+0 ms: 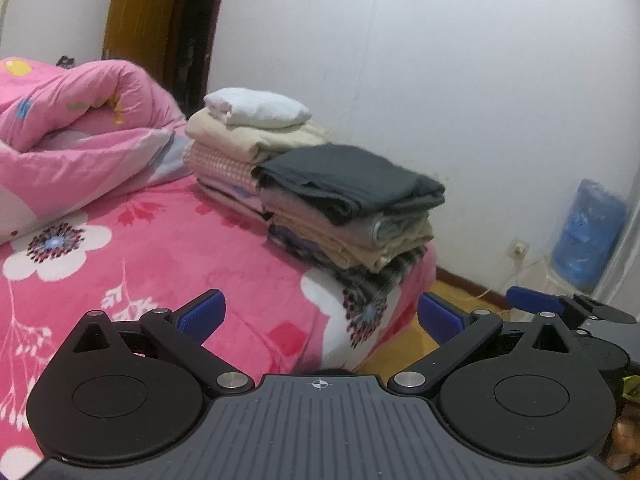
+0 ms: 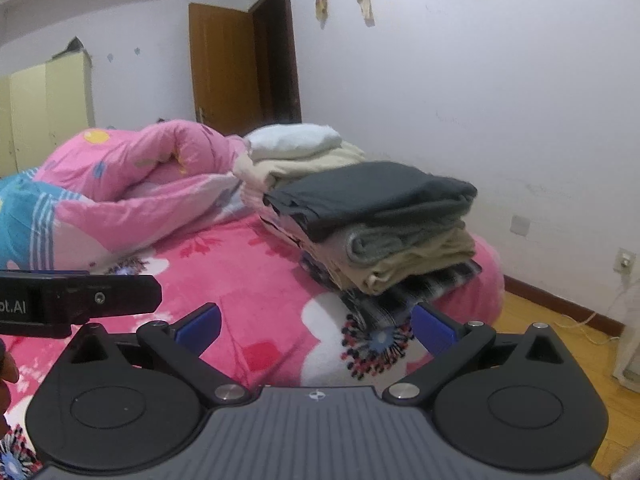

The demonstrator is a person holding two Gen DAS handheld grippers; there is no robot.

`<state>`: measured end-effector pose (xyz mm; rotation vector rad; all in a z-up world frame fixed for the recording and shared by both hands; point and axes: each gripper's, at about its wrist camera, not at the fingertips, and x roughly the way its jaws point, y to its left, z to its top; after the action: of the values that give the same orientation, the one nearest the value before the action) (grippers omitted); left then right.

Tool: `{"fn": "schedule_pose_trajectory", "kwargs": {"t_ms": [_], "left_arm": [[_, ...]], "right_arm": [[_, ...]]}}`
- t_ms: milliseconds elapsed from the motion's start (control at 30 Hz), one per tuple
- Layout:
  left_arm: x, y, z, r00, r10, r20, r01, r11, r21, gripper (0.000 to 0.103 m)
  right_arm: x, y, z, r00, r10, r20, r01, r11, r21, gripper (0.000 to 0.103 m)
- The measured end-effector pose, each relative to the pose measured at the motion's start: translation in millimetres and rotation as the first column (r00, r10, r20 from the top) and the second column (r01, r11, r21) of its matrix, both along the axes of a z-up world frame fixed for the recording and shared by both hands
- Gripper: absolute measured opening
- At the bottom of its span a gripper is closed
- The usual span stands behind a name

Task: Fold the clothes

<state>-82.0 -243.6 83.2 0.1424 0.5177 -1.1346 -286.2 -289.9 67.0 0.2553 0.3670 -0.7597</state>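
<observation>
Folded clothes sit in two stacks on the far corner of the bed (image 1: 168, 248), right of centre in both my views. The nearer stack (image 1: 352, 216) is topped by a dark grey garment (image 1: 352, 176), folded into a flat rectangle whose long axis runs from the middle of the frame toward the right, its rolled fold edge facing me. Under it lie grey and beige pieces and a dark striped one at the bottom, which overhangs the bed's edge. Just behind, touching it, the farther stack (image 1: 244, 140) carries a small white bundle (image 1: 256, 108) on beige and pink checked layers. A rumpled pink quilt (image 1: 76, 120) fills the upper left.

My left gripper (image 1: 320, 314) is spread wide with nothing between its blue pads (image 1: 202, 316), hovering over the pink flowered bedspread short of the nearer stack. My right gripper (image 2: 316, 326) is likewise wide apart and holds nothing, its right pad close under the striped bottom garment in the picture; I cannot tell whether it touches.
</observation>
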Motion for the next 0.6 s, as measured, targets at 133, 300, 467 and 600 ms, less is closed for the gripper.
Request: {"fn": "schedule_pose_trajectory", "kwargs": {"t_ms": [133, 300, 467, 600], "left_arm": [[-7.0, -1.0, -4.9, 0.997, 0.068, 0.030, -0.069, 0.997, 0.036, 0.103], [-20.1, -0.1, -5.4, 0.988, 0.120, 0.095, -0.125, 0.991, 0.049, 0.103], [-33.3, -1.4, -5.5, 0.983, 0.132, 0.128, -0.139, 0.989, 0.048, 0.103], [-41.7, -2.5, -5.1, 0.990, 0.103, 0.102, -0.106, 0.994, 0.030, 0.103]], "right_arm": [[-2.0, 2.8, -4.4, 0.999, -0.027, -0.035, 0.027, 1.000, 0.001, 0.103], [-4.7, 12.7, -3.5, 0.993, -0.082, -0.086, 0.077, 0.995, -0.060, 0.103], [-11.2, 17.2, -3.6, 0.987, -0.115, -0.111, 0.104, 0.989, -0.101, 0.103], [-23.5, 17.4, -3.3, 0.980, -0.172, -0.104, 0.162, 0.981, -0.104, 0.103]]}}
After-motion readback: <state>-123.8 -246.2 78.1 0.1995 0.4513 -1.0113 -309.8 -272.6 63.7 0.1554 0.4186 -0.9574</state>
